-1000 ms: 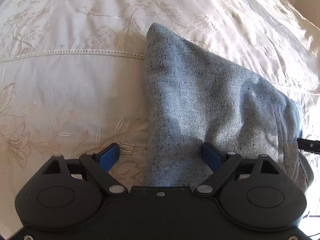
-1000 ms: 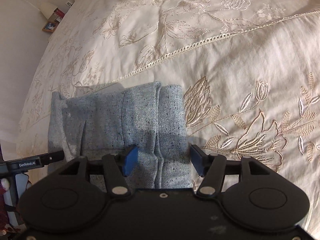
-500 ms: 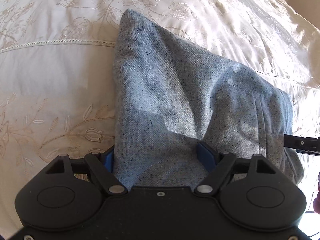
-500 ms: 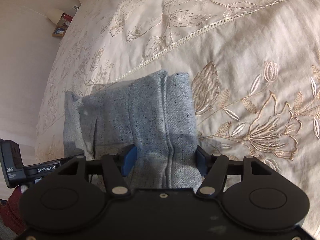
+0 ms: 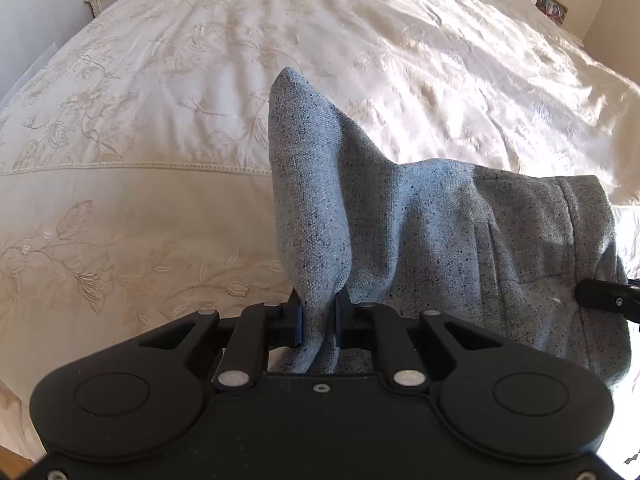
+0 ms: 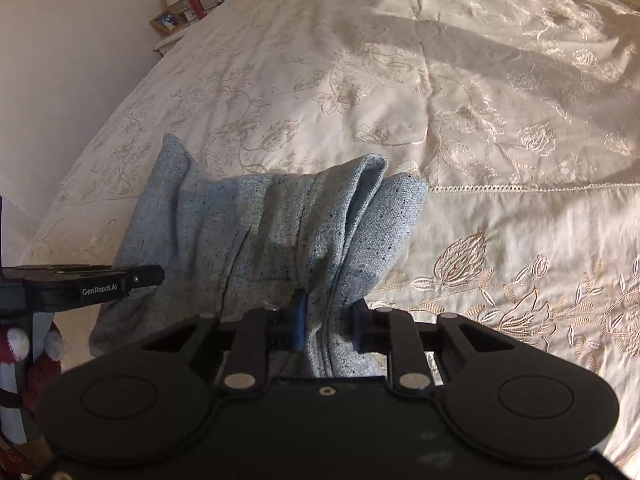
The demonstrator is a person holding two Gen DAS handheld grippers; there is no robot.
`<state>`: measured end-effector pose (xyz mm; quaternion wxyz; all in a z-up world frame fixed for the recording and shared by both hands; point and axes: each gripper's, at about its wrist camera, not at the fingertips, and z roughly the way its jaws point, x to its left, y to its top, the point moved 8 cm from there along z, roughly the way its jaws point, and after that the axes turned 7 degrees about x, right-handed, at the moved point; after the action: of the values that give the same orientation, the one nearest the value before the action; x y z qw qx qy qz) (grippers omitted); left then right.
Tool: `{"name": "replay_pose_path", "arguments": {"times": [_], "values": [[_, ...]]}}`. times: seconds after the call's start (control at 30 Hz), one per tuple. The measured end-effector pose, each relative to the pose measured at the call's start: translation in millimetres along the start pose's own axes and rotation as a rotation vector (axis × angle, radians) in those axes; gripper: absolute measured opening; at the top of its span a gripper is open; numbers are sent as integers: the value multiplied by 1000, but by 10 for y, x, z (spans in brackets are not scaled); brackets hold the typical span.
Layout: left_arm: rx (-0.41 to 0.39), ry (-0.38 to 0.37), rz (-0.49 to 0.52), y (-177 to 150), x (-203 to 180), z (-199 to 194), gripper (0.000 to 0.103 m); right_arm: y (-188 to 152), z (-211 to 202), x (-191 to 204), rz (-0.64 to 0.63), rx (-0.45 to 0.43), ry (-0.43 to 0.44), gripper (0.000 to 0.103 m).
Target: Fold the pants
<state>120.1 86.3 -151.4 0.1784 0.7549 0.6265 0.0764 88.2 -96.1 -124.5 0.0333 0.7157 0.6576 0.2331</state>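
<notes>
**Operator:** Starting at the left: my left gripper (image 5: 319, 322) is clenched on a bunched edge of the pants (image 5: 420, 232), grey-blue speckled cloth. From that grip one corner stands up in a soft point, clear of the bedspread (image 5: 140, 208) behind it. I read the height as deliberate, so the cloth can be carried over without dragging on the cream embroidered cover.

**Listener:** Where is the rest of the garment?

**Operator:** It sags to the right of that peak in a loose fold, with a pocket seam and a banded edge showing. At the far right edge of this view the dark tip of my other tool just appears beside the cloth.

**Listener:** And the right side?

**Operator:** My right gripper (image 6: 328, 326) is also closed on the pants (image 6: 288, 232), pinching several stacked layers; their edges fan out just beyond the blue pads (image 6: 299, 322). Holding all the layers together looks meant to keep the earlier folds from slipping apart. The pants hang between the two tools, low above the bed's near edge, in sun and shadow. Whether any part touches the cover, I cannot tell.
</notes>
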Motion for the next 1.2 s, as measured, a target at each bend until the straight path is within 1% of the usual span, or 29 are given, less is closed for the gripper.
{"name": "replay_pose_path", "arguments": {"times": [0.1,0.13,0.2,0.33,0.43,0.57,0.77,1.0,1.03,1.07,1.1,1.17,1.2], "values": [[-32,-27,2,180,140,-187,18,192,-66,91,-11,-19,3,23],[-38,-35,4,263,200,-218,18,310,-53,117,-10,-27,1,23],[-56,-42,9,511,301,-222,18,510,-5,181,-8,-32,4,23],[-106,-27,16,1009,551,-223,18,1077,196,406,-18,-57,-5,23],[-103,-20,7,1340,768,-159,18,1454,353,521,-1,-70,-5,23],[-81,-23,-18,1647,1010,-37,18,1828,556,647,14,-75,-13,23],[-61,-15,-21,1875,1184,154,18,2115,850,754,25,-54,-34,23],[2,-29,-41,1937,1326,443,18,2206,1188,728,58,-11,-64,23],[20,-24,-43,1943,1352,500,22,2193,1236,726,56,-2,-71,23],[41,8,-45,1925,1387,574,28,2189,1315,715,51,12,-96,24],[64,68,-47,1903,1445,650,37,2174,1387,665,51,31,-146,30],[105,203,-96,1828,1639,778,33,2121,1512,447,73,92,-394,30],[119,236,-128,1789,1732,803,29,2110,1510,379,69,96,-474,35]]}}
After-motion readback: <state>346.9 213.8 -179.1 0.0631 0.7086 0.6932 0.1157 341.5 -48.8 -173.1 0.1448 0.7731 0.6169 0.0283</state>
